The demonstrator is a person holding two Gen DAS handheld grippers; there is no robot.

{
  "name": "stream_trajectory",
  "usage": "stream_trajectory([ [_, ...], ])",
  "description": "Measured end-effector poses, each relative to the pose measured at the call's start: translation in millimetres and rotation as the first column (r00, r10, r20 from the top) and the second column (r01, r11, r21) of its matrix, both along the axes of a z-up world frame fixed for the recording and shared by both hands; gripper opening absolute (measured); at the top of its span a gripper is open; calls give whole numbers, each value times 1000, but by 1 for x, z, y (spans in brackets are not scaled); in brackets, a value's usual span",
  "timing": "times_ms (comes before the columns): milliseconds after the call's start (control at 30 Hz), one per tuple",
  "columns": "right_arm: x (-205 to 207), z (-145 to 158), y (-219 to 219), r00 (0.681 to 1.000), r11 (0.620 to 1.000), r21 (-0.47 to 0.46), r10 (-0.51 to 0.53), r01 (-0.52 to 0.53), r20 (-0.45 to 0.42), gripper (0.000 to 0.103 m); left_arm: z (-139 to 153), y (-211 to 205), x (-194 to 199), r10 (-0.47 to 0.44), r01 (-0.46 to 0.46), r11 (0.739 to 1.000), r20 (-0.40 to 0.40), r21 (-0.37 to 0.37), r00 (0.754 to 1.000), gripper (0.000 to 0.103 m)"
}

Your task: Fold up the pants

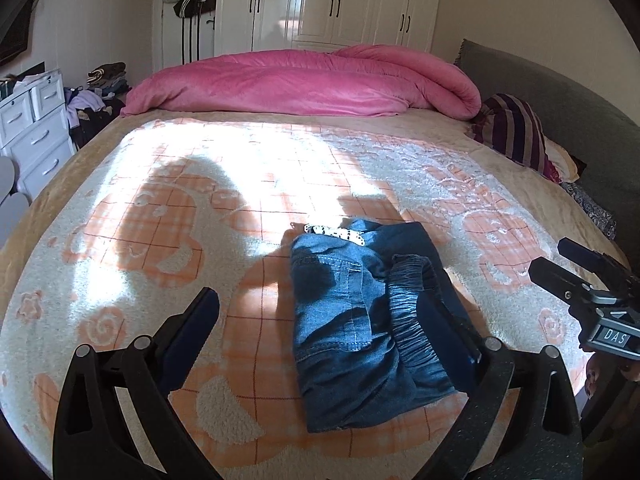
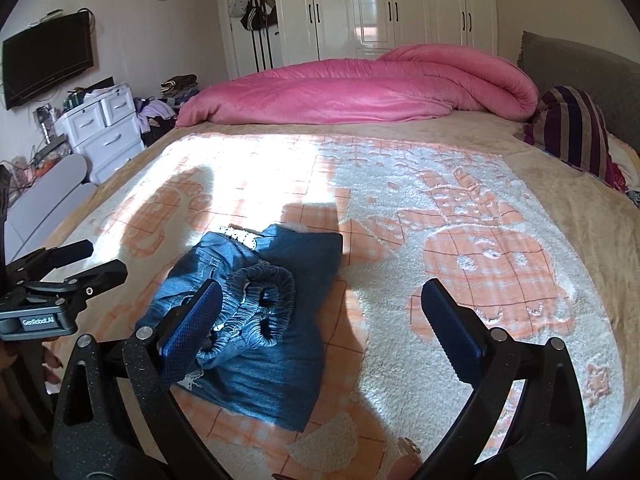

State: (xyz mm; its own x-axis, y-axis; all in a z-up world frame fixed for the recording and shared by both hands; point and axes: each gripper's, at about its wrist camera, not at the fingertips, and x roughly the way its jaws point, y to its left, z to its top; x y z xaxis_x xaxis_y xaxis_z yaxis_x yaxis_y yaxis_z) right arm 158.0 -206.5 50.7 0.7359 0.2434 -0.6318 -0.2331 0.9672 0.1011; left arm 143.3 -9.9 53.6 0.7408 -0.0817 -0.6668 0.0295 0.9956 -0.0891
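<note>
Blue denim pants lie folded into a compact bundle on the bed, with the elastic waistband on top. They also show in the right wrist view. My left gripper is open, its jaws wide to either side of the bundle, holding nothing. My right gripper is open and empty, its left finger over the waistband edge, its right finger over bare blanket. Each gripper shows in the other's view: the right gripper at the right edge, the left gripper at the left edge.
The bed has a white and orange patterned blanket. A rolled pink duvet lies along the far side. A striped pillow sits at the right by the grey headboard. White drawers and piled clothes stand at the left.
</note>
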Motion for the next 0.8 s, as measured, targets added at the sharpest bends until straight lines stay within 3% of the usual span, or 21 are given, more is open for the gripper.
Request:
stream_trajectory([
  [433,-33,17,-1,999,1000,1,9,-9,54,94,14,0,-30,11,-11,1000,39,13,999,99],
  [800,-71,22,-5,996,999,-40,19,-15,90,94,9,-2,-69,18,-19,1000,44,24,999,99],
])
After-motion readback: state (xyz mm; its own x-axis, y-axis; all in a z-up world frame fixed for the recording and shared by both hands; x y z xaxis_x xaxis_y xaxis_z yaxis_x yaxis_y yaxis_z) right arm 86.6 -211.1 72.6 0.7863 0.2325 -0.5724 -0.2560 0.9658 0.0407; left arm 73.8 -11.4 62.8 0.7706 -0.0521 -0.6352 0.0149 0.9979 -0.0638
